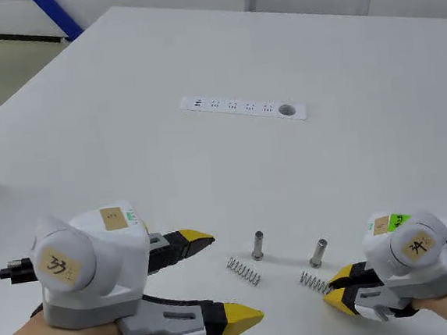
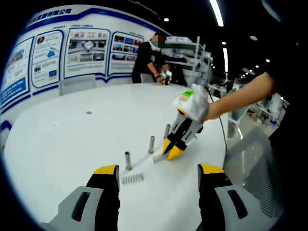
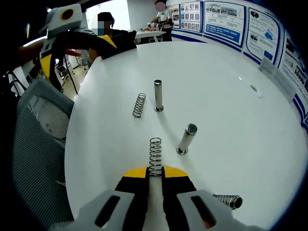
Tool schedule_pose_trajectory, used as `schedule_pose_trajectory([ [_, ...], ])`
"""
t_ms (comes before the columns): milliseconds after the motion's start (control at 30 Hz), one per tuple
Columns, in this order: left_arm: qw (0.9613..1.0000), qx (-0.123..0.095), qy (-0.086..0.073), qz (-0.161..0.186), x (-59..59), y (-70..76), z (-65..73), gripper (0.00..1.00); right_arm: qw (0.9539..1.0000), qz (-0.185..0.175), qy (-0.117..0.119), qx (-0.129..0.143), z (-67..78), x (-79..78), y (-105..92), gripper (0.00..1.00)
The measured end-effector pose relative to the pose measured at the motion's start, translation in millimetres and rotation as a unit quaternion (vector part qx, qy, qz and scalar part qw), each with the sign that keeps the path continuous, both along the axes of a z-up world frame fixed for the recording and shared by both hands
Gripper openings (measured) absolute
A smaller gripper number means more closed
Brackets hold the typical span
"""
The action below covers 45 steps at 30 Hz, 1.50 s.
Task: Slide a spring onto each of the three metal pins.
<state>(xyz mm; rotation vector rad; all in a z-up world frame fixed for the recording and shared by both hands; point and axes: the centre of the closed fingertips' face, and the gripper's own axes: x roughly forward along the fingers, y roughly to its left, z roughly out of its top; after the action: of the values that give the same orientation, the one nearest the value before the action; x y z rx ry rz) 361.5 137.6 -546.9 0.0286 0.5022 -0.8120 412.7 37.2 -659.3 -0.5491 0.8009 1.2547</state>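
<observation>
Poking out from the yellow tips of the right gripper [image 3: 154, 174], the held spring [image 3: 155, 155] points straight ahead. The jaws are closed tight on its near end. Whether its free end rests on the white table [image 3: 231, 86] or hangs just above it, I cannot tell.

Just beside that spring, to its right in the right gripper view, the middle pin [image 3: 185, 138] stands upright and bare, apart from the coils. Beyond it the far pin [image 3: 158, 95] also stands upright and bare. The loose spring [image 3: 139, 105] lies flat on the table just beside the far pin (near its base, but not touching it as far as I can see). A third pin [image 3: 227, 200] sits at the lower edge of the same view, close to the right gripper. Its shaft looks ribbed, though I cannot tell whether a spring is on it.

The left gripper [image 2: 159, 169] has its jaws spread wide with nothing between them. In its own view the loose spring lies on the table just ahead of its left tip, and the three pins run in a row beyond. From the head view this gripper is at the lower left and the right gripper at the lower right, with two pins and the loose spring between them.

Well apart, farther up the table, lies a white power strip [image 1: 243, 108]. A grey mesh chair [image 3: 41, 139] stands at the table's edge.
</observation>
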Motion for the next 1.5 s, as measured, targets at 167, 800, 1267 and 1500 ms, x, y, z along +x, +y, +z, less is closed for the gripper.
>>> schedule_pose_trajectory([
  [167,1.0000,0.002,0.002,-0.002,-0.1,0.1,-1.4,0.66,0.9997,0.010,-0.007,0.022,29.0,-9.4,4.6,0.11],
  [800,0.9849,0.046,-0.036,-0.163,-10.6,-67.7,24.1,0.50,0.9907,0.120,-0.055,0.033,125.7,-57.1,21.2,0.11],
  [1267,0.9639,0.114,-0.032,-0.238,-22.9,-78.8,8.3,0.27,0.9849,0.162,-0.058,0.016,127.5,-85.2,21.4,0.11],
  [1500,0.9598,0.121,-0.034,-0.251,-26.2,-84.6,6.8,0.18,0.9833,0.171,-0.063,0.011,130.0,-87.2,22.2,0.11],
])
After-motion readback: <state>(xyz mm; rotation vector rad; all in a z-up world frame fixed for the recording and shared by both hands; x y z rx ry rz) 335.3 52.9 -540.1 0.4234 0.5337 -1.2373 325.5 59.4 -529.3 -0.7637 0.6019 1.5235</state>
